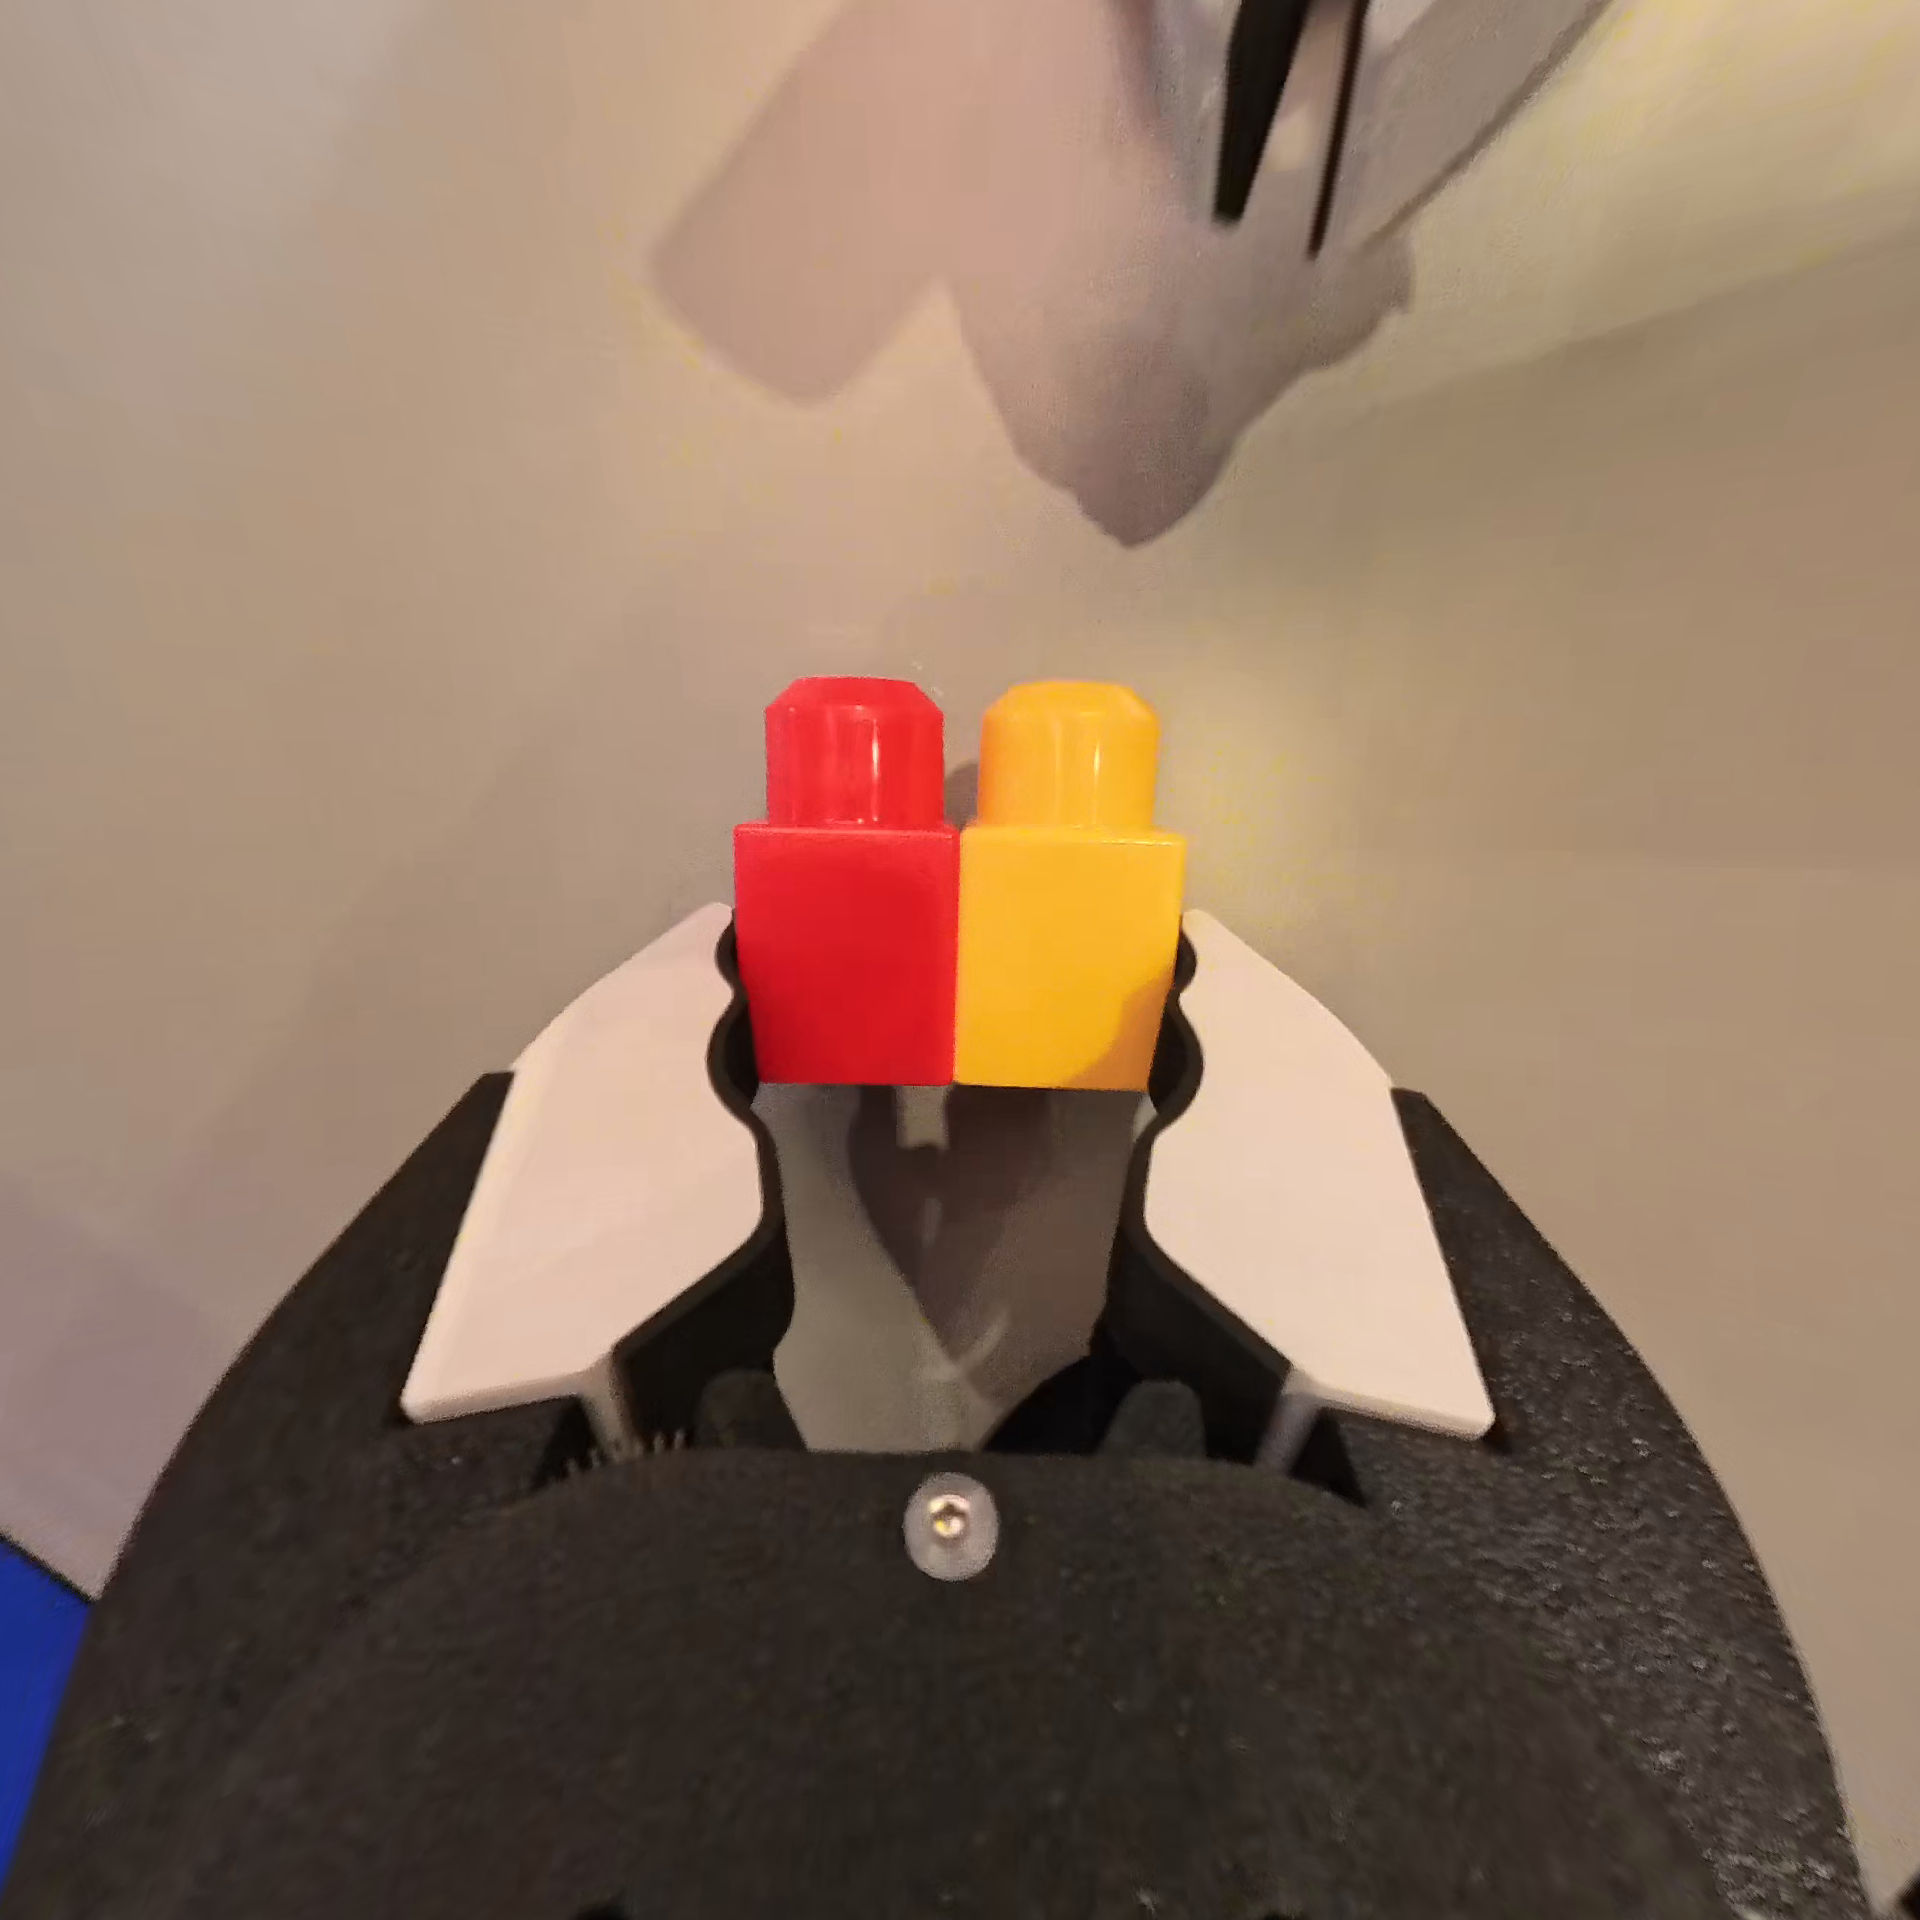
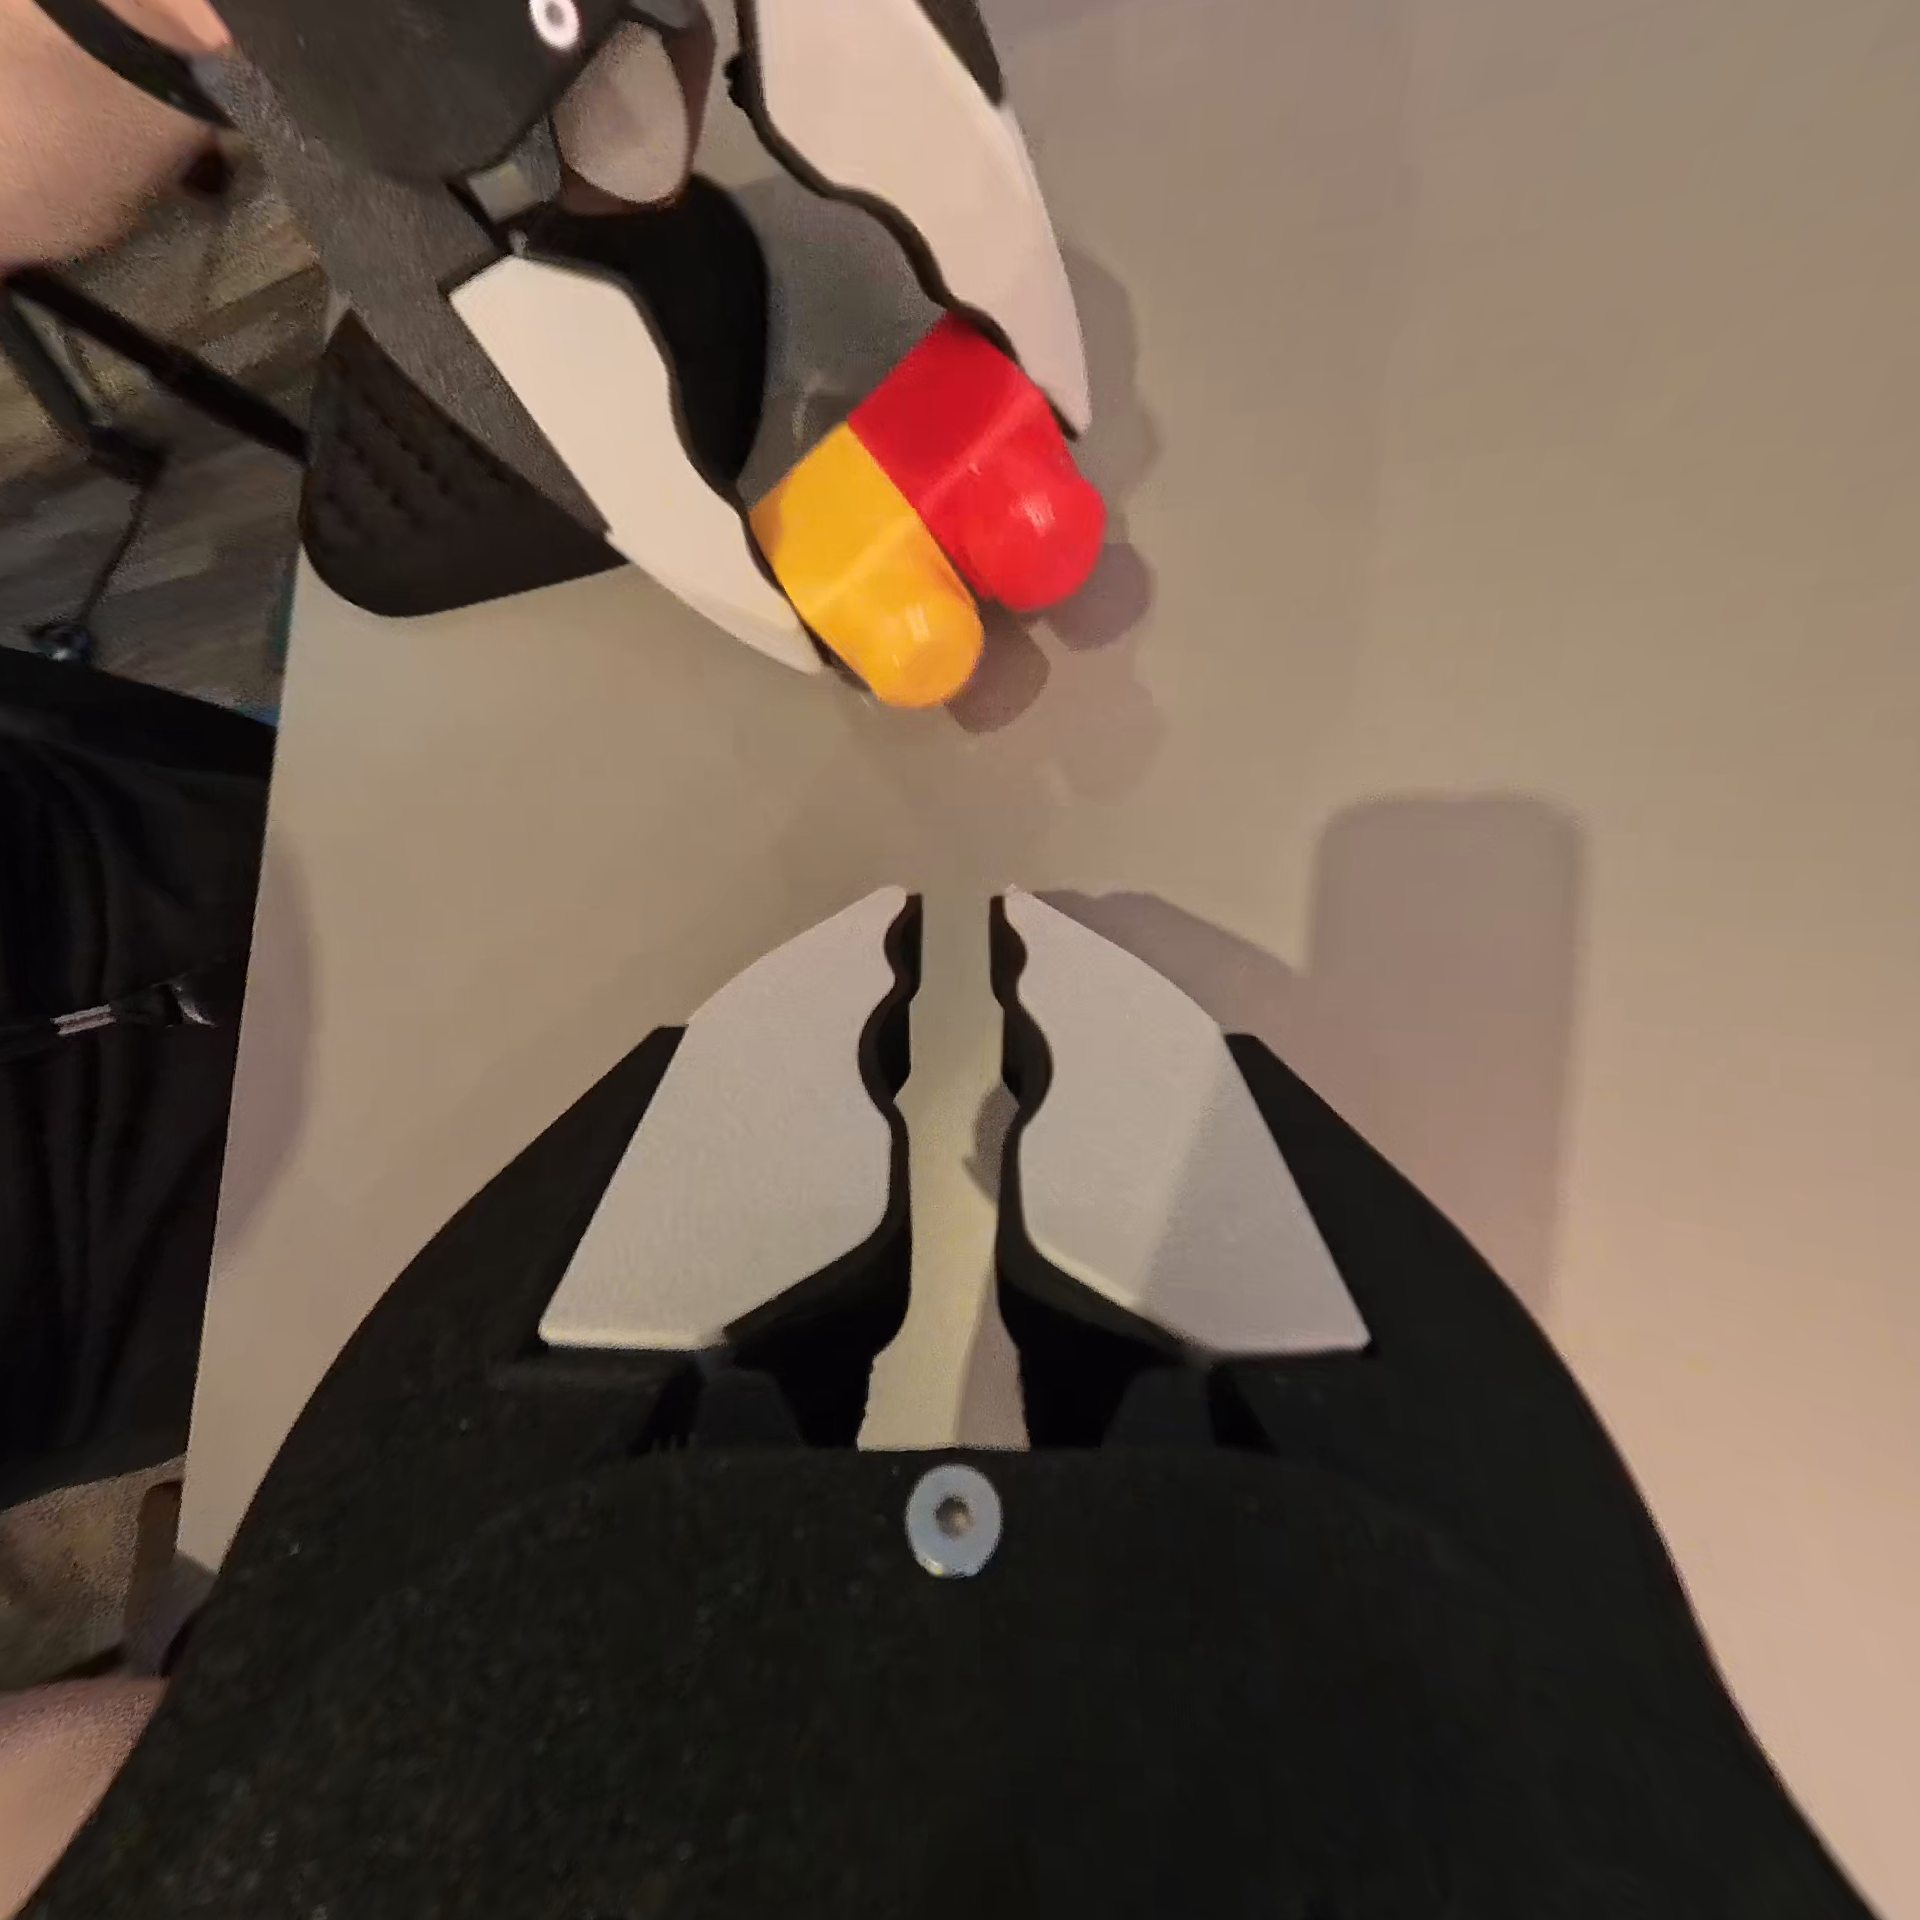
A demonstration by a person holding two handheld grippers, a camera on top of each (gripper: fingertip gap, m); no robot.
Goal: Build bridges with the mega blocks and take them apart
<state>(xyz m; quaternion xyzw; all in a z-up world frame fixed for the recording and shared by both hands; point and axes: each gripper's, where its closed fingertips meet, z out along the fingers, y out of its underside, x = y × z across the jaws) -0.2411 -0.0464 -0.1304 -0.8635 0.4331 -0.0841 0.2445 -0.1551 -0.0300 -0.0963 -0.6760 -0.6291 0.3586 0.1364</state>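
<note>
Left hand-held gripper (image 1: 958, 1003) clamped on red block (image 1: 847, 956) and yellow block (image 1: 1065, 961), side by side, touching, held above beige counter (image 1: 364, 675). Right hand-held gripper (image 2: 956, 904) empty, narrow gap between fingers, near blocks.

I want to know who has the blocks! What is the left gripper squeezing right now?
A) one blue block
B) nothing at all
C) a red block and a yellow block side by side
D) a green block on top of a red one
C: the left gripper is shut on a red block and a yellow block pressed together side by side, while the right gripper holds nothing.
</note>
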